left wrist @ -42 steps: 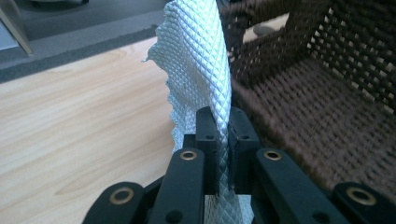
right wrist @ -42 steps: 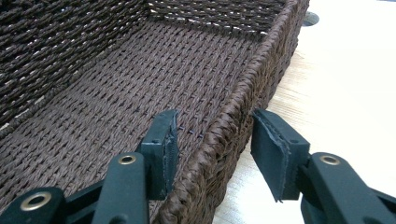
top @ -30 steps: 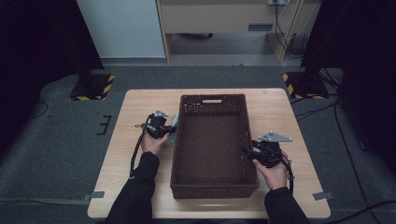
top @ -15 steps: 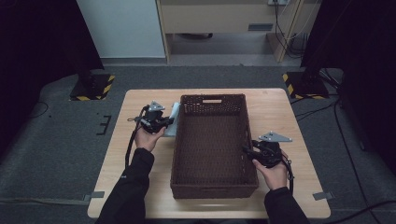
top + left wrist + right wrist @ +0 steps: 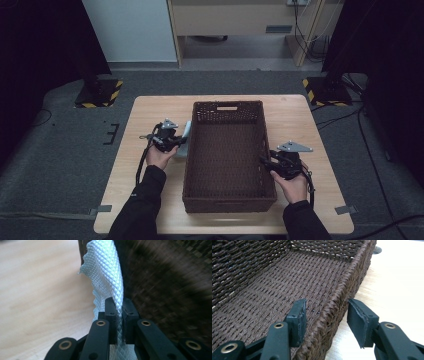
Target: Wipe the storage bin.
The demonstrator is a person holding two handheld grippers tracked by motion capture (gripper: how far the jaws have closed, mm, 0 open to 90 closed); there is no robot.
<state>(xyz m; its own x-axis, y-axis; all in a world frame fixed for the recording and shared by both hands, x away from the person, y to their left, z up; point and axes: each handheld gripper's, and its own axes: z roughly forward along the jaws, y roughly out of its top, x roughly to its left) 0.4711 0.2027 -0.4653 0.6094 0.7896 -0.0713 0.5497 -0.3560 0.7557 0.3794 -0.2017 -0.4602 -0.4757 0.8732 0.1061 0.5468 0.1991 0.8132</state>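
A person's two forearms in dark sleeves reach in over a light wooden table (image 5: 150, 107), each hand carrying a black two-jaw gripper. The left gripper (image 5: 176, 141) is held just outside the left wall of a dark brown woven basket (image 5: 227, 200), pointing toward that wall. Its jaws are clamped tight on a pale blue-white cloth (image 5: 107, 272) with a quilted diamond texture and a zigzag edge. In the left gripper view the cloth rises upright from between the pads (image 5: 111, 307), lifted off the tabletop and close against the basket's outer wall; whether it touches the wall cannot be told.

The right gripper (image 5: 266, 164) sits at the basket's right wall, its hand resting beside the basket near the front corner. In the right gripper view its jaws stand partly open and straddle the braided rim: one pad (image 5: 299, 317) is inside the basket, the other outside over the table, with a gap on each side, so neither presses on the rim.

The long rectangular basket lies at the middle of the table with a handle slot in its far end wall. Its woven floor is bare.
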